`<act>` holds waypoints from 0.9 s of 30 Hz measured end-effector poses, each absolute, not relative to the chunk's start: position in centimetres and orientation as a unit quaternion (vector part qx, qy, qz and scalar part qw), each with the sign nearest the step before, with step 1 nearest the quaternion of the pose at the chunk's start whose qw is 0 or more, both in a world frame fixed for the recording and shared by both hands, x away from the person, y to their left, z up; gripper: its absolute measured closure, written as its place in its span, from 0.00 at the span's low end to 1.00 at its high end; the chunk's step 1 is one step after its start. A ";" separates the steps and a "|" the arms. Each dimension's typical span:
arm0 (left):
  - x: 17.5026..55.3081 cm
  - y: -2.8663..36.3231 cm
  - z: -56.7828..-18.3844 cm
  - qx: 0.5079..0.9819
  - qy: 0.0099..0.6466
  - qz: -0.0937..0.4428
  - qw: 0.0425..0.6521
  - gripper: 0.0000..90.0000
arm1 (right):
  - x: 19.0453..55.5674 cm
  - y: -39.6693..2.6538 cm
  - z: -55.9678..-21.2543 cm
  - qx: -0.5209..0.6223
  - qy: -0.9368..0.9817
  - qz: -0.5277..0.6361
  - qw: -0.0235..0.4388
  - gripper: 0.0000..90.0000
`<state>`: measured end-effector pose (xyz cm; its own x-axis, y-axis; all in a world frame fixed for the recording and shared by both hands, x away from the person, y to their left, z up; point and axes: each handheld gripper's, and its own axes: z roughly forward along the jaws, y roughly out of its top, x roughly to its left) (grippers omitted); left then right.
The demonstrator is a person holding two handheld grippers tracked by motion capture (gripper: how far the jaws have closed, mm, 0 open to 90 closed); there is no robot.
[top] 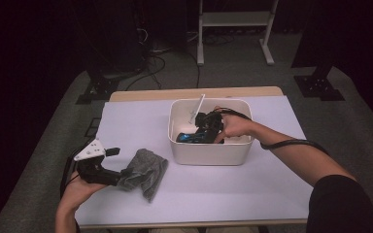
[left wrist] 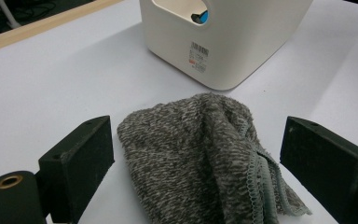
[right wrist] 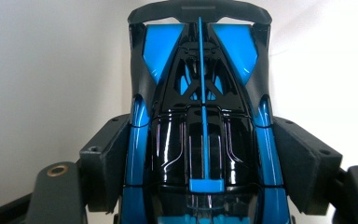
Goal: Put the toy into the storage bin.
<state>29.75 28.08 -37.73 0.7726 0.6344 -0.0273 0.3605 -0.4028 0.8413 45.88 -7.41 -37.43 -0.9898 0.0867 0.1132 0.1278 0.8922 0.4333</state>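
Note:
A blue and black toy car (top: 190, 138) lies inside a white bin (top: 209, 156) at the table's middle right. My right gripper (top: 207, 127) reaches down into the bin. In the right gripper view its pads press both sides of the toy car (right wrist: 200, 93), so this gripper (right wrist: 200, 158) is shut on it. A crumpled grey cloth (top: 144, 171) lies on the table at front left. My left gripper (top: 117, 166) rests low beside it and stands open. In the left gripper view the cloth (left wrist: 200, 154) sits between the wide jaws of that gripper (left wrist: 200, 163), ungripped.
A thin white stick (top: 197, 109) leans on the bin's back wall. The bin (left wrist: 242, 51) has a handle cutout with something blue behind it. The pale table cover (top: 252, 189) ends at a wooden back edge (top: 194, 92). Cables and a white stand are on the floor beyond.

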 end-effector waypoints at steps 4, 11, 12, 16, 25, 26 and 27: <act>29.7 28.2 -37.7 0.823 0.302 0.151 0.457 0.10 | 45.9 -7.4 -37.6 -0.056 -0.973 -0.218 0.045 0.28; 29.7 28.1 -37.7 0.825 0.300 0.150 0.455 0.10 | 45.9 -7.1 -37.9 -0.047 -0.977 -0.202 0.040 0.28; 29.7 28.1 -37.7 0.824 0.300 0.151 0.456 0.10 | 45.9 -7.1 -37.9 -0.047 -0.977 -0.202 0.040 0.28; 29.6 28.3 -37.6 0.823 0.302 0.151 0.457 0.10 | 45.9 -7.1 -38.0 -0.048 -0.978 -0.200 0.041 0.28; 29.5 28.2 -37.6 0.824 0.301 0.151 0.456 0.10 | 45.7 -7.1 -38.3 -0.046 -0.981 -0.188 0.033 0.28; 29.5 28.2 -37.6 0.824 0.301 0.151 0.456 0.10 | 45.7 -7.1 -38.3 -0.046 -0.980 -0.189 0.033 0.28; 29.5 28.2 -37.6 0.824 0.301 0.151 0.455 0.10 | 45.7 -7.1 -38.2 -0.046 -0.980 -0.189 0.032 0.29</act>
<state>29.49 28.24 -37.58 0.7733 0.6335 -0.0252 0.3584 -0.4041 0.8416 45.68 -7.09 -38.24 -0.9938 0.0779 0.0795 0.1020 0.9240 0.3685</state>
